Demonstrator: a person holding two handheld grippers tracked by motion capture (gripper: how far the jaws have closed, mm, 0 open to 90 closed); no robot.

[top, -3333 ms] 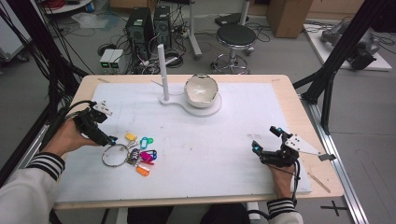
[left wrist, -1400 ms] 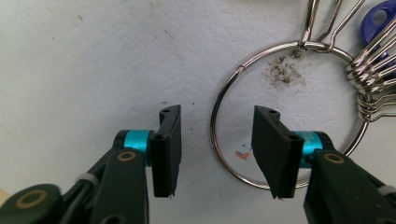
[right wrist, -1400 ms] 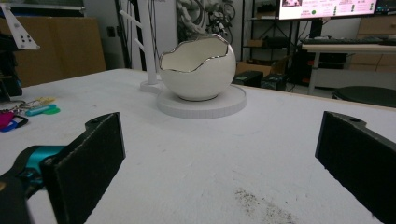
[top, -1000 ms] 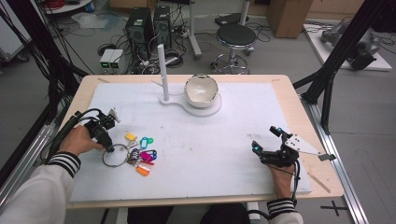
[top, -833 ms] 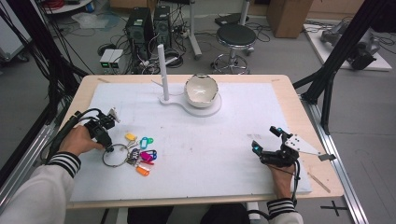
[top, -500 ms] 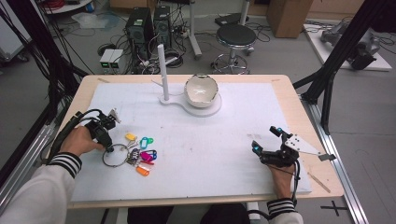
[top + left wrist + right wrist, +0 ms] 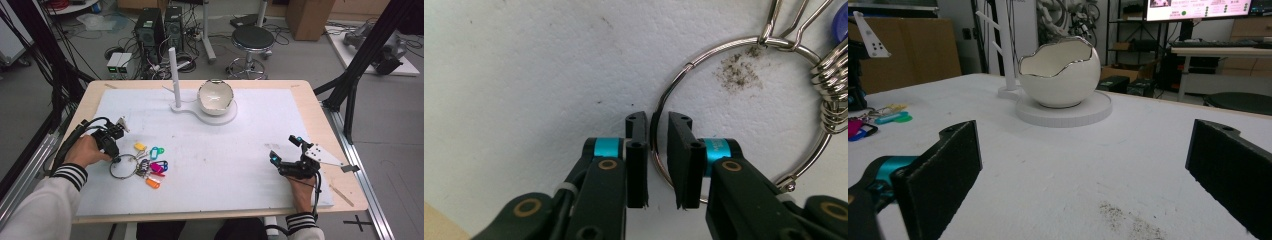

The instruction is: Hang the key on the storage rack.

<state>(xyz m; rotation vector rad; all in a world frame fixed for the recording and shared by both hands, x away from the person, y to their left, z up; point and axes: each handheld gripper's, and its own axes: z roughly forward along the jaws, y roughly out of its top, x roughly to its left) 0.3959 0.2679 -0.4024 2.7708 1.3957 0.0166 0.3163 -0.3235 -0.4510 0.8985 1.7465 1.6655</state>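
A metal key ring (image 7: 123, 166) with several coloured tags (image 7: 156, 167) lies on the white mat at the left. My left gripper (image 7: 116, 159) points down at the ring's left edge. In the left gripper view the ring's wire (image 7: 791, 46) runs up between the jaws of that gripper (image 7: 657, 122). The jaws have just been closing, and a narrow gap still shows beside the wire. My right gripper (image 7: 284, 149) rests on the mat at the right, wide open with nothing between its jaws (image 7: 1085, 145).
A white egg-shaped bowl (image 7: 215, 97) sits on a round white stand (image 7: 226, 119) with an upright post (image 7: 173, 75) at the back middle. The right gripper faces the bowl (image 7: 1060, 75). Dark crumbs (image 7: 738, 72) dot the mat inside the ring.
Since the earliest frame my left hand has come down and toward the key ring. Over the last second neither hand has shifted.
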